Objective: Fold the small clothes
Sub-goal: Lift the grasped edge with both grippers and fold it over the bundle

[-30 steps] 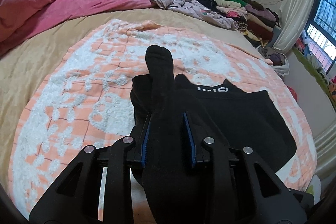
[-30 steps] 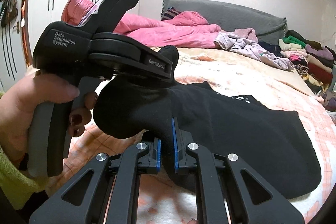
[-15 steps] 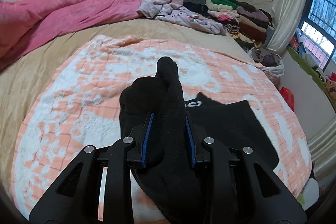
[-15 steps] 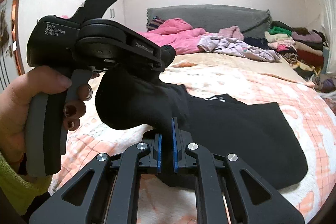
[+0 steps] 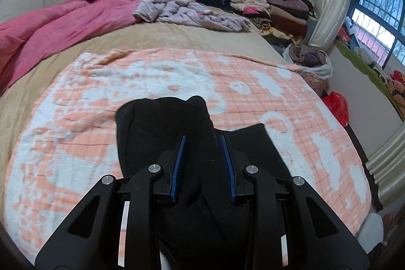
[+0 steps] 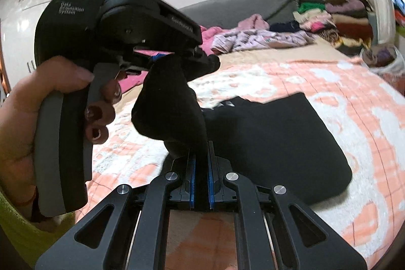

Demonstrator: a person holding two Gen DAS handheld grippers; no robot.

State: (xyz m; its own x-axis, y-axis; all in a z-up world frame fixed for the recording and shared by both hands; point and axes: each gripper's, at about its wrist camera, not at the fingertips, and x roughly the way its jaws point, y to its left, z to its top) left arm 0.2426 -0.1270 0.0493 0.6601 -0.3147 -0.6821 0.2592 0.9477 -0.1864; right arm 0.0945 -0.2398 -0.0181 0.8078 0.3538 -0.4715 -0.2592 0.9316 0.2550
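A black sock hangs in the air between both grippers, above the bed. My right gripper is shut on its lower end. My left gripper grips its other end, the sock bulging out past the blue pads; from the right wrist view the left gripper is up at the left, held by a hand. A second black garment with white lettering lies flat on the orange and white blanket; it also shows in the left wrist view.
Pink duvet and lilac clothes lie at the bed's far end. Folded clothes stack at the far right. A bag of clothes and a red bag sit beside the bed's right edge.
Both grippers have lifted the sock higher and swung right. The sock end past the left gripper's pads has flopped from upright to folded over.
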